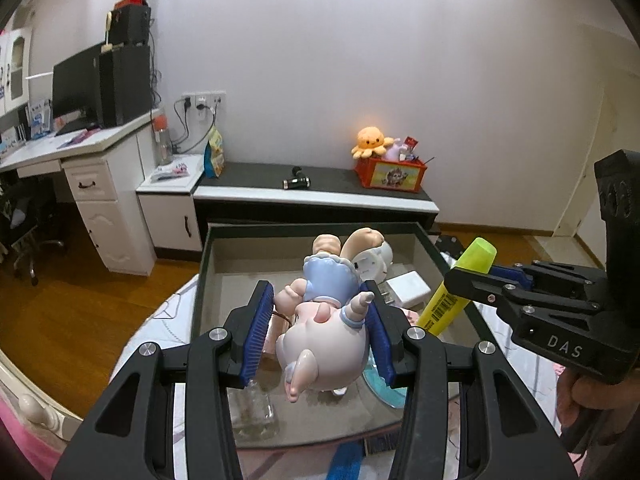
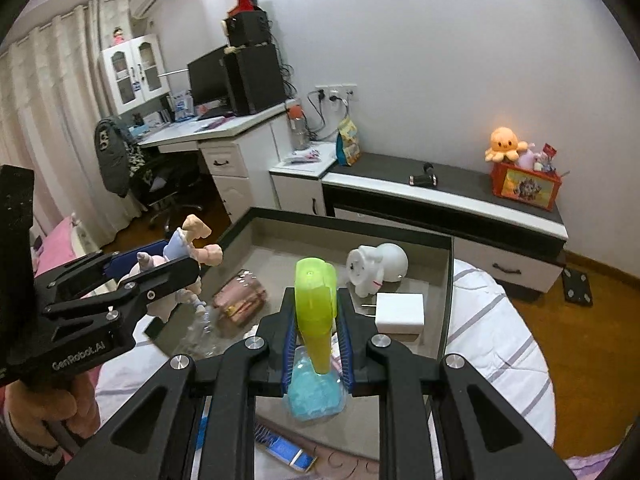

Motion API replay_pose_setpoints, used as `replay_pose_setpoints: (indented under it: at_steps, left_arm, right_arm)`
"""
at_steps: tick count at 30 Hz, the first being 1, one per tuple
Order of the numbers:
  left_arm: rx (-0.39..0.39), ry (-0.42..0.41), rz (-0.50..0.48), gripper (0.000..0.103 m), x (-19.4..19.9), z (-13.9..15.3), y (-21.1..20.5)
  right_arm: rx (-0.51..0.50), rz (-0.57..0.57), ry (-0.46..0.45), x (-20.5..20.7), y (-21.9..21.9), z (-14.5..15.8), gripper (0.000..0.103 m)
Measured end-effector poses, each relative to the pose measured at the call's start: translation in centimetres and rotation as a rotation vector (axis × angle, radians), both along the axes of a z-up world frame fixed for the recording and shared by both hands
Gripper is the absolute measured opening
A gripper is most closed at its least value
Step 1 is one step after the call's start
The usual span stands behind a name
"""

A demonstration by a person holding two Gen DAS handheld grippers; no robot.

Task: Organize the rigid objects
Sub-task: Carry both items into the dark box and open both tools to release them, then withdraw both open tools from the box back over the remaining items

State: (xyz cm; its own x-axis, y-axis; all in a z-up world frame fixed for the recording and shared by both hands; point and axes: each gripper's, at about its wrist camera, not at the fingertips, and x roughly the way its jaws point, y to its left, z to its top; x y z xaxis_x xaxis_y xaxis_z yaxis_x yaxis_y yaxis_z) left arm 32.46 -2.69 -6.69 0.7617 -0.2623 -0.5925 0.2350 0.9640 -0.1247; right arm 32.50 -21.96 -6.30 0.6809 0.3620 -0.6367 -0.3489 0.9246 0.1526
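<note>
My left gripper is shut on a pink doll figure in a blue dress and holds it above the near part of a grey open box. My right gripper is shut on a yellow-green highlighter, held above the box's near edge. In the left wrist view the highlighter and right gripper show at the right. In the right wrist view the doll and left gripper show at the left. A white toy, a white charger and a pink packet lie in the box.
The box sits on a bed with striped bedding. A clear plastic bottle and a blue fluffy item in a bag lie at the box's near end. A low cabinet with an orange toy crate stands behind; desk at left.
</note>
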Motion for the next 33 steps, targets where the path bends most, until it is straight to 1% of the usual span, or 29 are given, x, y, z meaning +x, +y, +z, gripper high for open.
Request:
replay_pose_setpoints:
  at_steps: [3, 5, 6, 7, 8, 9, 10, 12, 15, 16, 26, 33]
  left_arm:
    - [0.011, 0.027, 0.005, 0.046, 1.1, -0.9, -0.4]
    - [0.025, 0.034, 0.007, 0.048, 1.5, -1.2, -0.6]
    - [0.035, 0.028, 0.014, 0.055, 1.5, -1.2, -0.6]
    - [0.038, 0.02, 0.021, 0.068, 1.5, -1.0, -0.5]
    - [0.039, 0.008, 0.028, 0.075, 1.3, -0.9, -0.4]
    - [0.04, -0.004, 0.037, 0.089, 1.1, -0.8, -0.3]
    - [0.042, -0.02, 0.052, 0.098, 0.8, -0.5, 0.0]
    - [0.04, -0.047, 0.07, 0.103, 0.3, 0.0, 0.4]
    - [0.042, -0.051, 0.079, 0.103, -0.5, 0.5, 0.8]
    - [0.044, -0.054, 0.081, 0.103, -0.7, 0.6, 0.9]
    - [0.024, -0.084, 0.092, 0.103, -5.3, 1.8, 2.0]
    - [0.011, -0.105, 0.094, 0.103, -8.5, 2.8, 2.6]
  right_arm:
    - [-0.009, -0.02, 0.014, 1.1, 0.0, -0.9, 0.018]
    - [-0.006, -0.028, 0.023, 1.7, -0.1, -1.5, 0.019]
    - [-0.011, -0.032, 0.022, 1.7, 0.0, -1.6, 0.021]
    - [-0.014, -0.044, 0.018, 1.7, -0.1, -1.9, 0.037]
    - [-0.013, -0.054, 0.016, 1.6, -0.2, -2.0, 0.064]
    - [-0.006, -0.061, 0.011, 1.5, -0.3, -2.0, 0.075]
    - [0.004, -0.066, 0.005, 1.3, -0.5, -2.0, 0.083]
    - [0.009, -0.077, 0.006, 1.2, -0.6, -1.9, 0.084]
    - [-0.005, -0.119, 0.012, 0.7, -0.7, -1.7, 0.096]
    - [0.002, -0.127, 0.012, 0.4, -0.9, -1.6, 0.103]
    - [0.018, -0.145, -0.037, -3.4, -0.4, 0.5, 0.103]
    - [0.027, -0.15, -0.08, -6.8, -0.1, 2.1, 0.103]
